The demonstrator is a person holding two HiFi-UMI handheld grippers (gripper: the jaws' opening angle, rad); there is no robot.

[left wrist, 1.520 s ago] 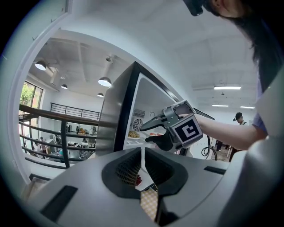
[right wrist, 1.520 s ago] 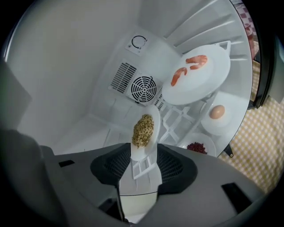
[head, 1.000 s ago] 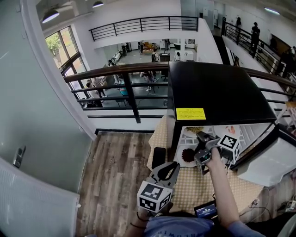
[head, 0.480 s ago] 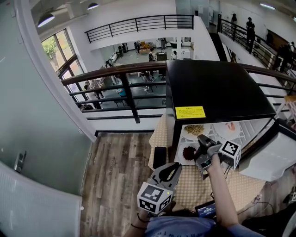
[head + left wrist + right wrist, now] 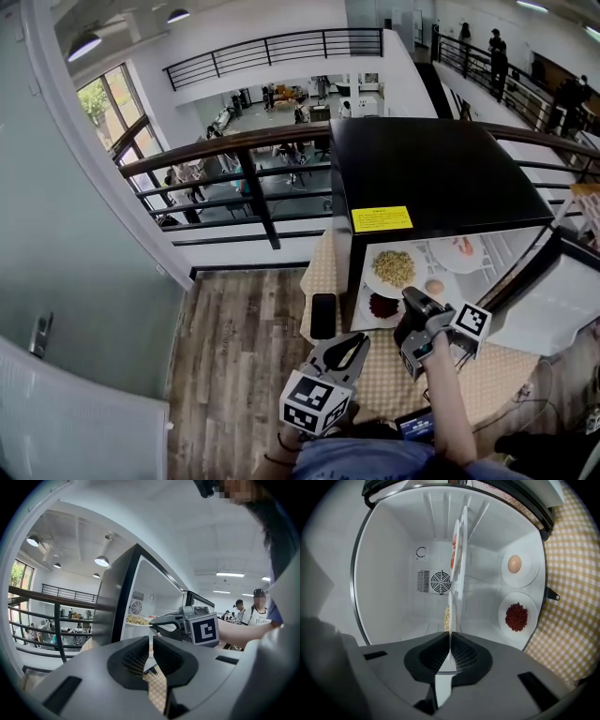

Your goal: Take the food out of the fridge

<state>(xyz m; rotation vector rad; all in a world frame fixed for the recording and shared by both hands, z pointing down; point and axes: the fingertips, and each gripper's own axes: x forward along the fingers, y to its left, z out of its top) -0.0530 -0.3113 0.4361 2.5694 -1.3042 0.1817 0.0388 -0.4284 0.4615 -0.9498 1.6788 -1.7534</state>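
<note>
The black fridge [image 5: 427, 178] stands open on a checked tablecloth [image 5: 487, 370]. My right gripper [image 5: 411, 300] is shut on the rim of a white plate of noodles [image 5: 394, 267] at the fridge's mouth. In the right gripper view that plate [image 5: 449, 613] runs edge-on into the shut jaws [image 5: 450, 643]. A plate with an egg [image 5: 514, 564] and a plate of red beans [image 5: 516, 617] sit on the fridge floor. A plate of pink food [image 5: 459, 250] lies on the shelf. My left gripper [image 5: 344, 349] hangs shut and empty in front of the table; its jaws [image 5: 151, 652] touch.
The fridge door [image 5: 553, 314] stands open to the right. A dark phone [image 5: 322, 316] lies on the cloth left of the fridge, a small screen device [image 5: 417, 424] near my body. A black railing [image 5: 253, 187] and a drop lie behind. Wood floor [image 5: 234, 356] is at left.
My right gripper has drawn back toward me with the noodle plate, which now shows further out of the fridge. The left gripper has stayed about where it was.
</note>
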